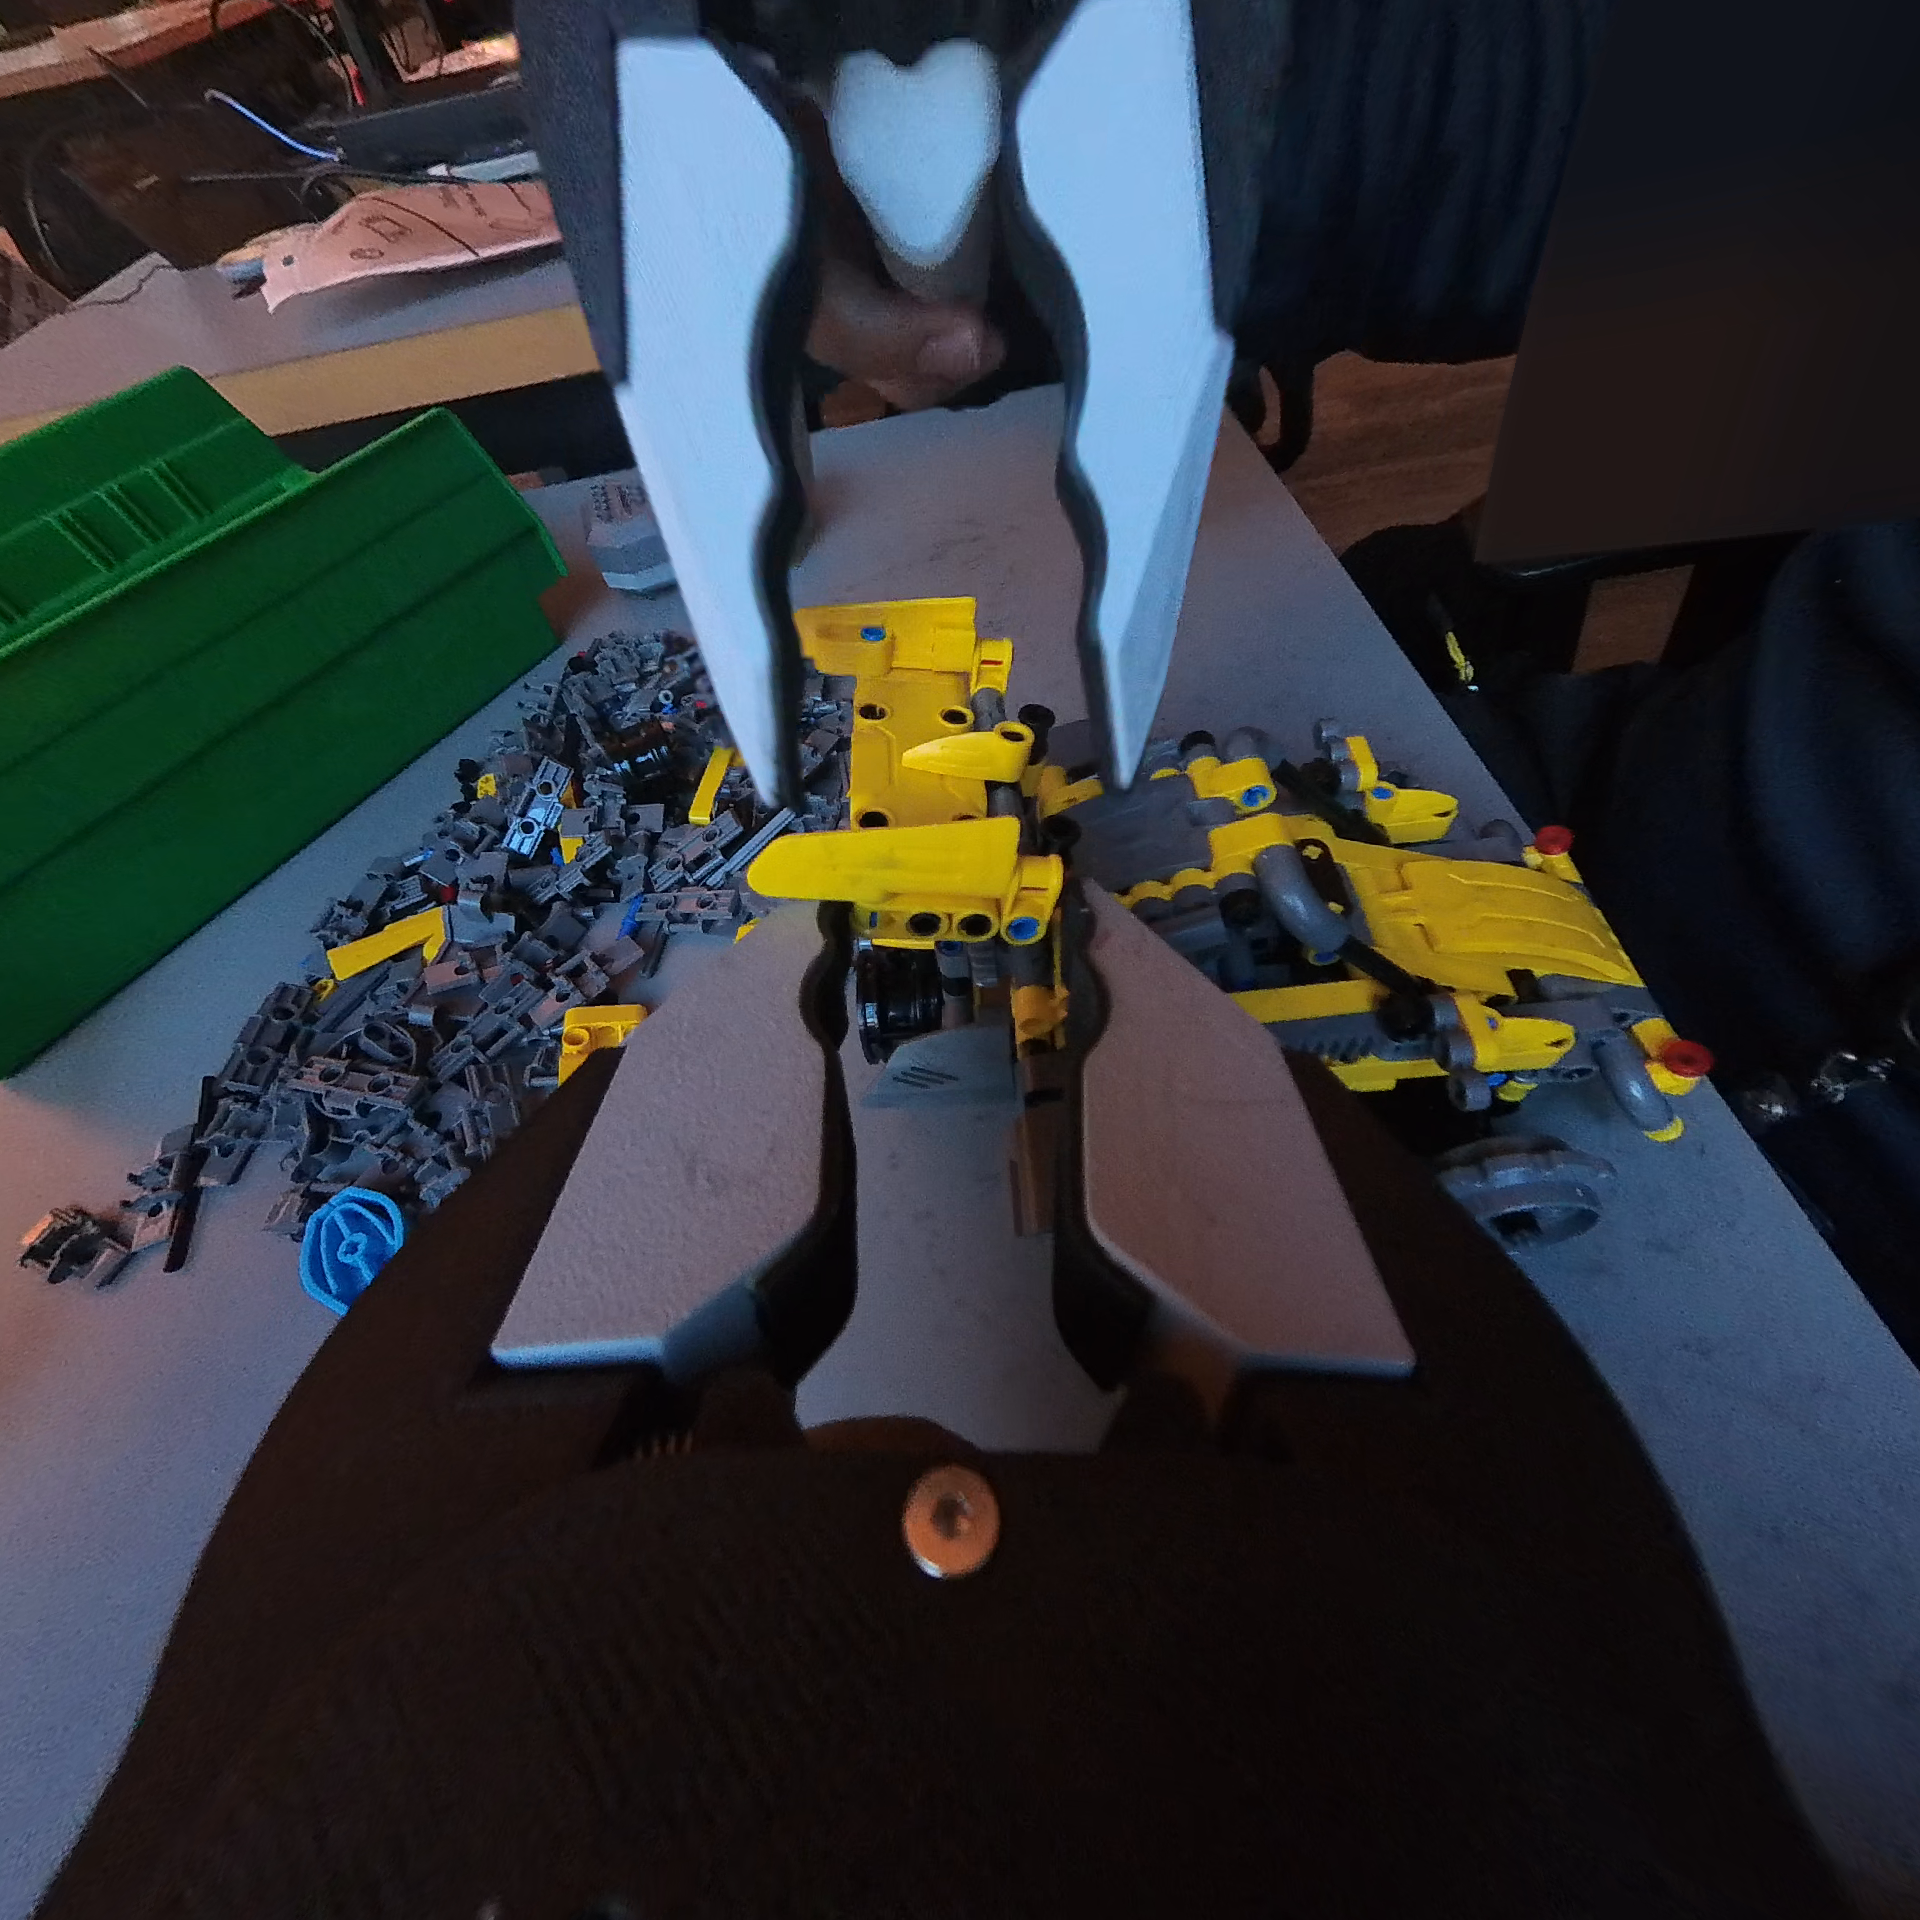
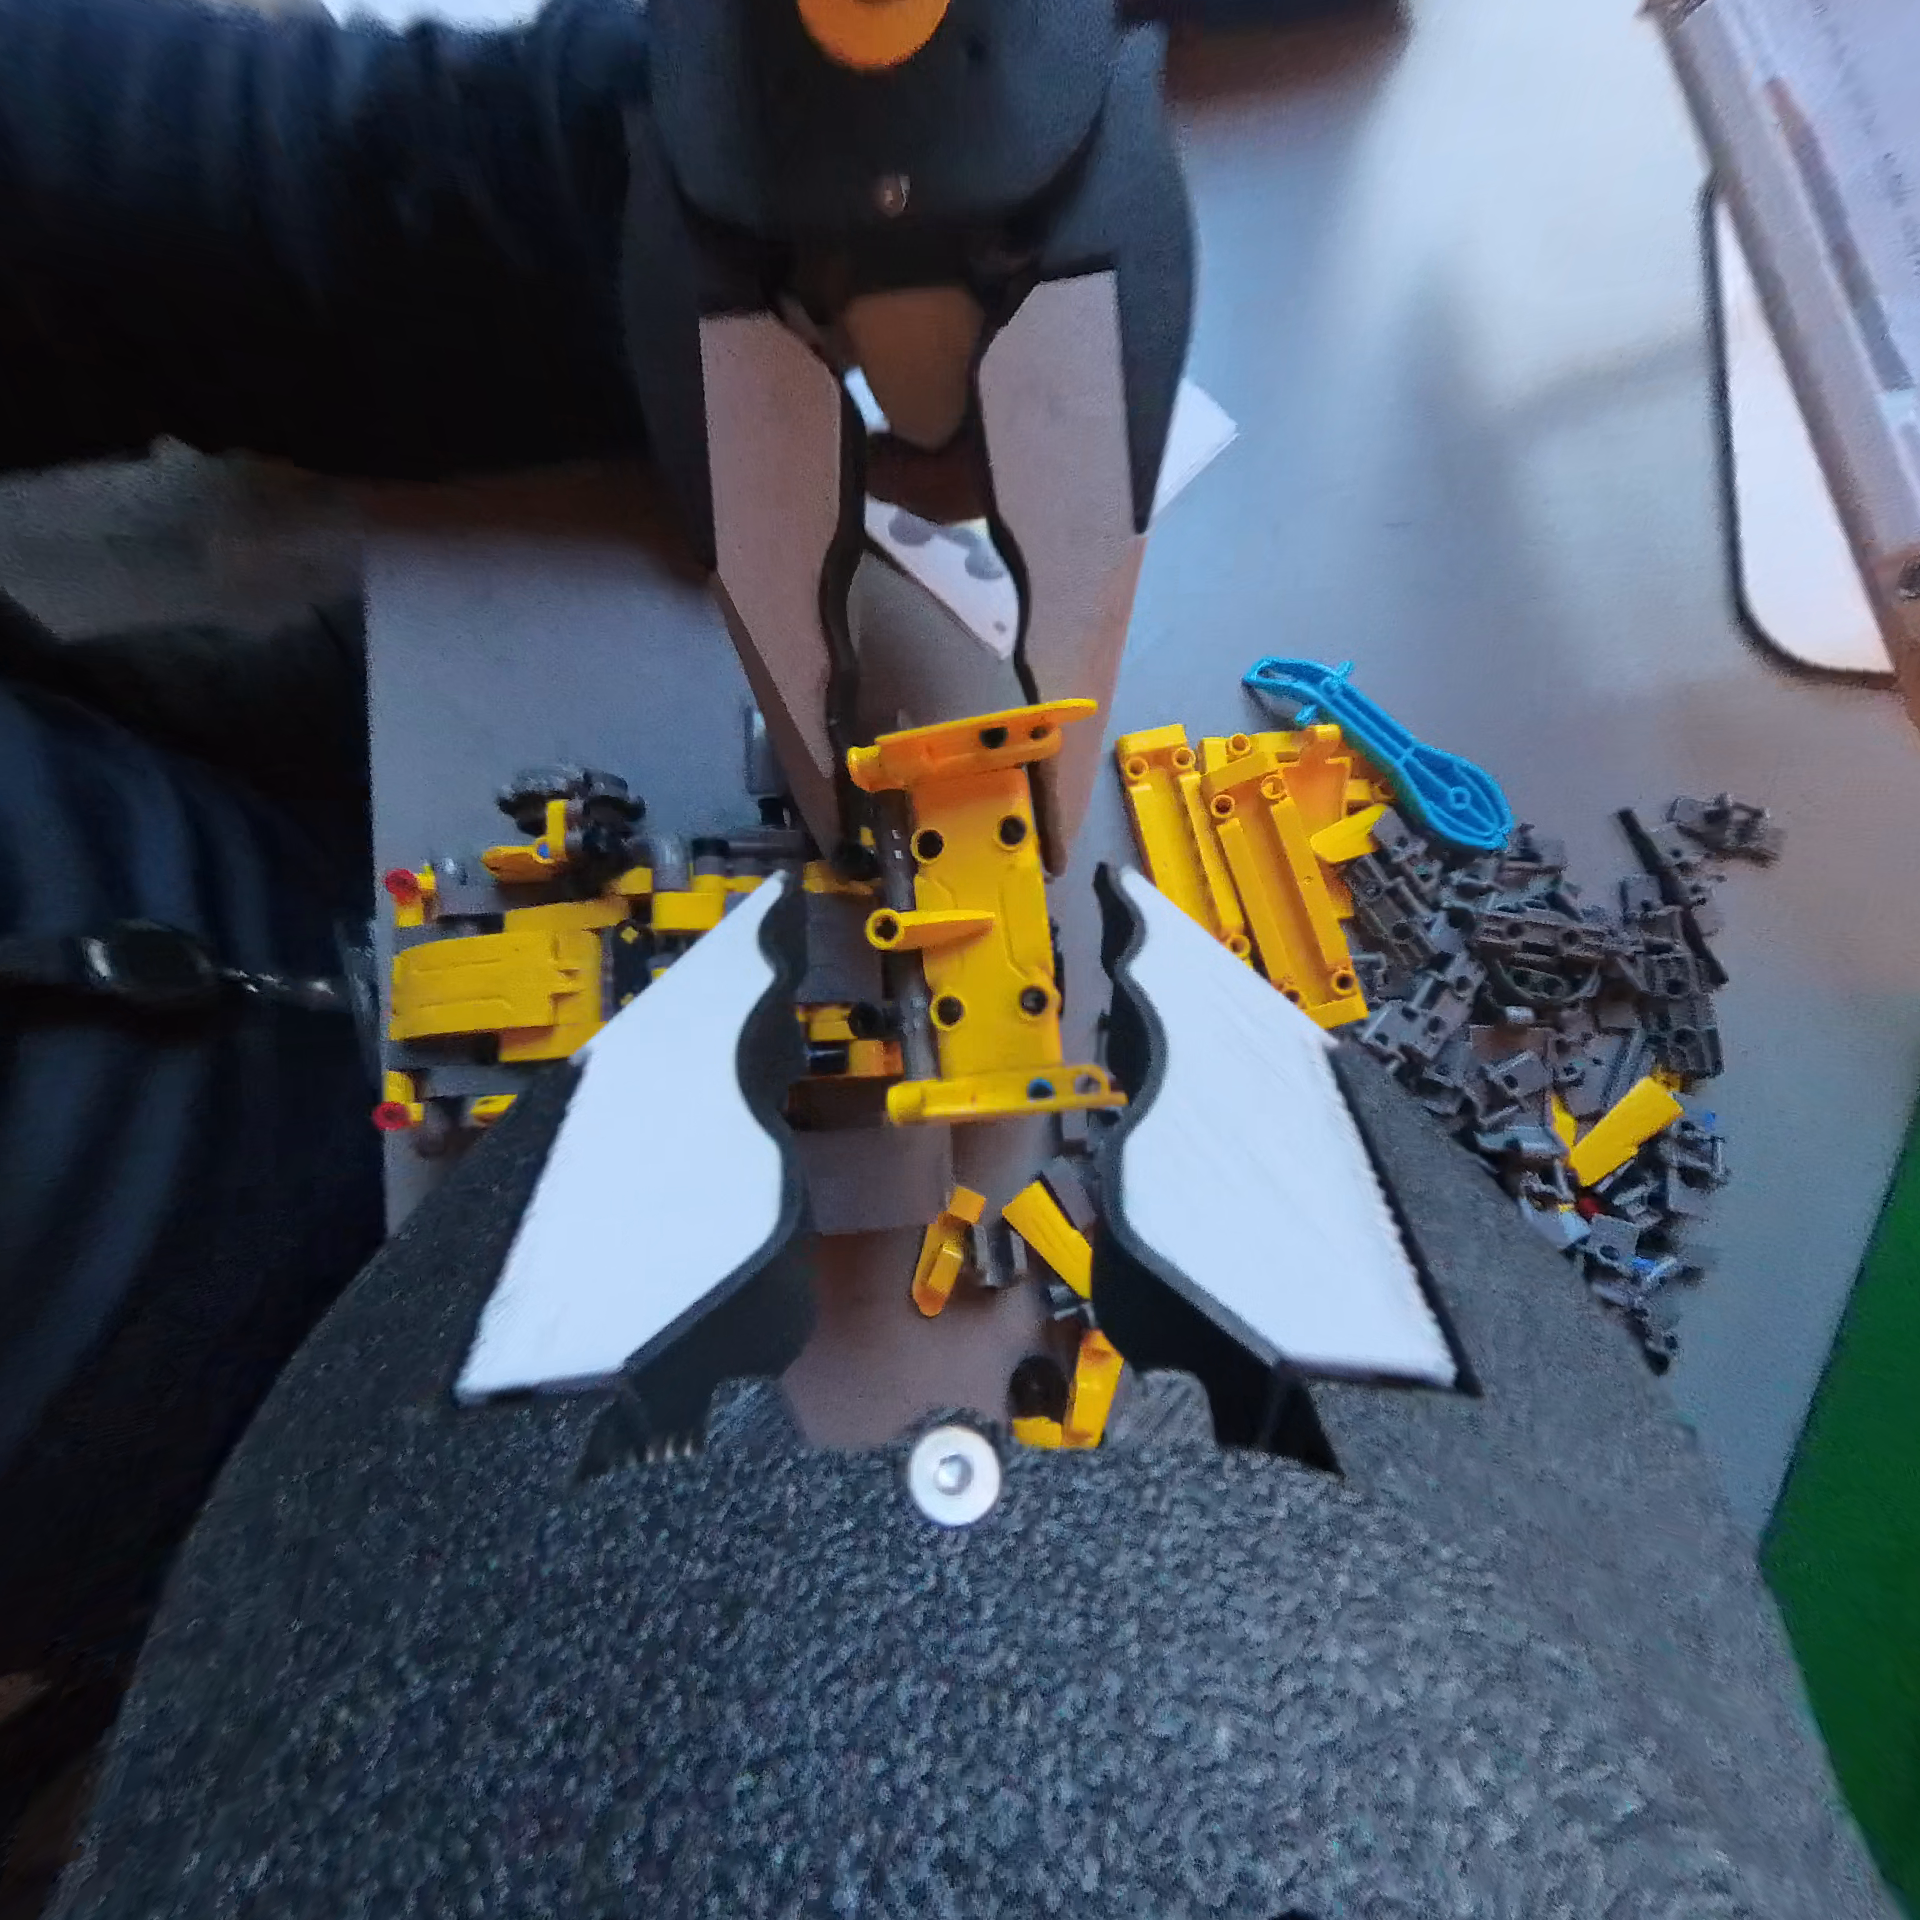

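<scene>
Left tongs (image 1: 951, 925): pinching the near end of the yellow brick piece (image 1: 935, 790), one finger on each flank, low over the table (image 1: 1714, 1403).
Right tongs (image 2: 945, 883): spread wide, reaching in from the far side, tips on both sides of the same piece with a gap on each side; not touching it, as far as can be told.
Yellow brick piece: middle of the table, between the grey brick pile (image 1: 468, 935) on the left and the yellow toy vehicle (image 1: 1403, 935) on the right; seemingly joined to or resting against the vehicle, exact link hidden.
Risk, slipping: smooth plastic and a narrow hold, so likely to twist out of the left tongs under a sideways pull.
Risk, breaking apart: thin yellow fins sticking out sideways, likely to snap off if squeezed or knocked by the right tips.
Risk, collision: two pairs of tongs crowding one small piece, tips near each other.
Risk, scatter: loose bricks just beside the left tips, easily swept about.
In the way: vehicle just to the right, pile to the left, little free room.
Around: green bin (image 1: 208, 623) far left; blue tool (image 2: 1392, 748) by the pile; grey gear (image 1: 1527, 1195) near right; dark sleeve (image 2: 312, 208) behind the left tongs.
</scene>
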`<state>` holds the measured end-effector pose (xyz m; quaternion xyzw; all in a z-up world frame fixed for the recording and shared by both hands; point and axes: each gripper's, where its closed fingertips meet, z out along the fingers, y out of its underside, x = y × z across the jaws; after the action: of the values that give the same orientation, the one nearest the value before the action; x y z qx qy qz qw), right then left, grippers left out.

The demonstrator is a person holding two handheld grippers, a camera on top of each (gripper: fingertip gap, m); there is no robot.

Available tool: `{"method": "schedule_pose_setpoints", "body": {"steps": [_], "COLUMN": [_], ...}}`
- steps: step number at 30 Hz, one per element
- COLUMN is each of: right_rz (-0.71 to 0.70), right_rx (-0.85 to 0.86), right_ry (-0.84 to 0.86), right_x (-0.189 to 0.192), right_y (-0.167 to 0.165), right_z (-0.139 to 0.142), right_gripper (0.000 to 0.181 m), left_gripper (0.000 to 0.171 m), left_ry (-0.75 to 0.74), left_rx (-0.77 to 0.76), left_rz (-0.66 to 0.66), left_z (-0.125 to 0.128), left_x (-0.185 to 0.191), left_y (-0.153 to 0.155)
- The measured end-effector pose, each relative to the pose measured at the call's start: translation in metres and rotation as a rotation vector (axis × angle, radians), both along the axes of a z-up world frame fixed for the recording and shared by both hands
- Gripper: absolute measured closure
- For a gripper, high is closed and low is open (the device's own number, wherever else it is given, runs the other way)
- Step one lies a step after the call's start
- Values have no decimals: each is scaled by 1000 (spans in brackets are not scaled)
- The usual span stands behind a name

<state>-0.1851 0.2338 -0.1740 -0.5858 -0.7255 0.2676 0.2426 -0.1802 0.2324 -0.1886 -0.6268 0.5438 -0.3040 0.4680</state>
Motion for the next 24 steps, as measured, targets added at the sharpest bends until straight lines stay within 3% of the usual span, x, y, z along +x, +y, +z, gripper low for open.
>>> {"method": "schedule_pose_setpoints", "body": {"steps": [3, 17, 24], "right_rz": [10, 82, 63], "right_rx": [12, 162, 123], "right_ry": [-27, -141, -140], "right_x": [-5, -1, -2], "right_y": [-2, 0, 1], "right_z": [-8, -13, -16], "right_gripper": [138, 146, 146], "left_gripper": [135, 135, 134], "left_ry": [9, 4, 7], "left_rx": [-3, -1, -8], "left_rz": [6, -7, 8], "left_z": [-1, -2, -1], "left_x": [-2, 0, -1], "left_y": [0, -1, 1]}}
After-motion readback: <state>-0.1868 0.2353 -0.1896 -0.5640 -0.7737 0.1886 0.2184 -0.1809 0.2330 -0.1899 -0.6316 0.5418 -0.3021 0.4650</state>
